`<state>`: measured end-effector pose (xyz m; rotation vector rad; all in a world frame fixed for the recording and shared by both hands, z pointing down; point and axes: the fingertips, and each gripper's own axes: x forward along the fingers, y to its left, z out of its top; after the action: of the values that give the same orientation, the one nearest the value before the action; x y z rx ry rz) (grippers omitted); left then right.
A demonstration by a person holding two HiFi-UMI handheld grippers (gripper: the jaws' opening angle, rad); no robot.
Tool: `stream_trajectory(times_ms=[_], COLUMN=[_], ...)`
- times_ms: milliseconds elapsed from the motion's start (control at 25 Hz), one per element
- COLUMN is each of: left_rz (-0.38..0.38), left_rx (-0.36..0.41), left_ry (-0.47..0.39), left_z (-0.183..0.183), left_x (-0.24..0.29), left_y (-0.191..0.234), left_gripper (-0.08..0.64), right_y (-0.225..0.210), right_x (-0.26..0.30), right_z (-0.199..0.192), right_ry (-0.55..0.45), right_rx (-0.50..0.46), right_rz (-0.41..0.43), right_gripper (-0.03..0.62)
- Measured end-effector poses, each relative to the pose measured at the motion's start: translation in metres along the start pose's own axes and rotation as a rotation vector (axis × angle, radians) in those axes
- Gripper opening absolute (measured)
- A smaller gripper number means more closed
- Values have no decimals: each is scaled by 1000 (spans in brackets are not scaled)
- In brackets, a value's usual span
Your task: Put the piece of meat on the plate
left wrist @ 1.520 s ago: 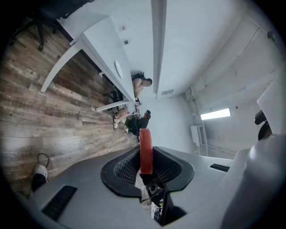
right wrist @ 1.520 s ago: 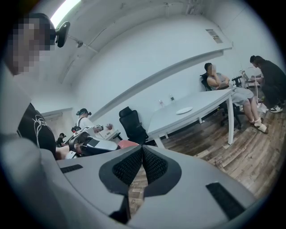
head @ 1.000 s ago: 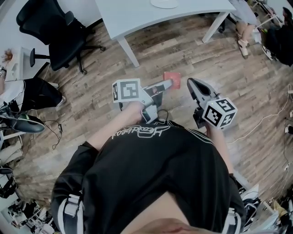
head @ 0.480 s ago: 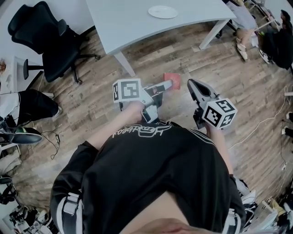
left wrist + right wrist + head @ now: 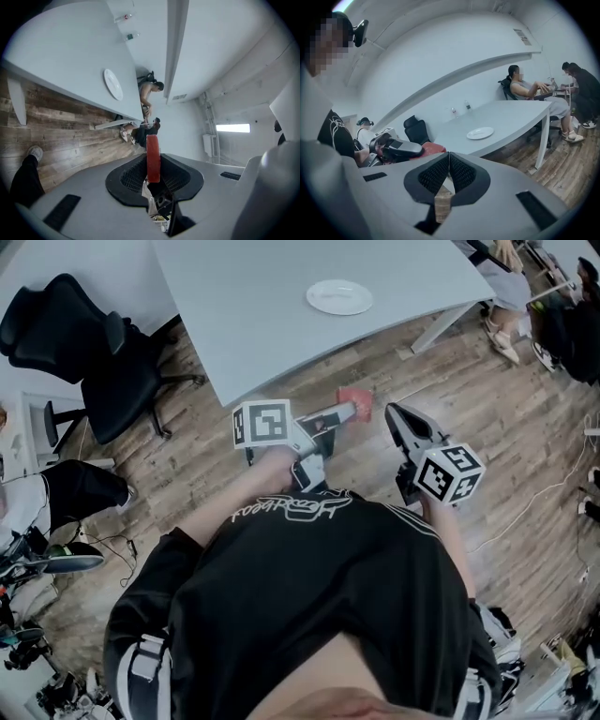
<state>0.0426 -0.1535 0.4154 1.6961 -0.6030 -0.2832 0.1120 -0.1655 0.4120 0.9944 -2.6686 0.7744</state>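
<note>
My left gripper point(image 5: 349, 412) is shut on a flat red piece of meat point(image 5: 354, 399), which sticks out past the jaw tips over the wooden floor. In the left gripper view the meat point(image 5: 153, 157) stands edge-on between the two black pads. My right gripper point(image 5: 395, 413) is beside it, jaws closed together with nothing between them; its pads point(image 5: 449, 173) meet in the right gripper view. A white plate point(image 5: 339, 297) lies on the grey table point(image 5: 281, 324) ahead, also seen as the plate point(image 5: 480, 133) in the right gripper view and the plate point(image 5: 113, 84) in the left gripper view.
A black office chair point(image 5: 84, 343) stands left of the table. A table leg point(image 5: 441, 326) angles down at the right. People sit at the table's far end point(image 5: 529, 91). Bags and cables lie on the floor point(image 5: 56, 559) at left.
Both grippers, the left still holding the meat, have come closer to the table; the plate and table edge now show much lower in the head view.
</note>
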Motion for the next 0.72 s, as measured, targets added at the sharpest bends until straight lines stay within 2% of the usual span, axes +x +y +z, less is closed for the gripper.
stream_trajectory(times_ms=[280,520,720], left_rz=[-4,-20,-16], left_rx=[-4,5,-9], left_ry=[20,39,58], left_z=[78,111,157], left_x=[7,11,32], left_y=[12,17,30], left_gripper=[89,89,89], right_y=[-17,-25,-54], right_x=[65,88,124], right_z=[46,62,83], right_ry=[-10,-23,-15], right_rx=[8,7,30], right_rz=[-18,-44,-64], right_gripper=[9,9,9])
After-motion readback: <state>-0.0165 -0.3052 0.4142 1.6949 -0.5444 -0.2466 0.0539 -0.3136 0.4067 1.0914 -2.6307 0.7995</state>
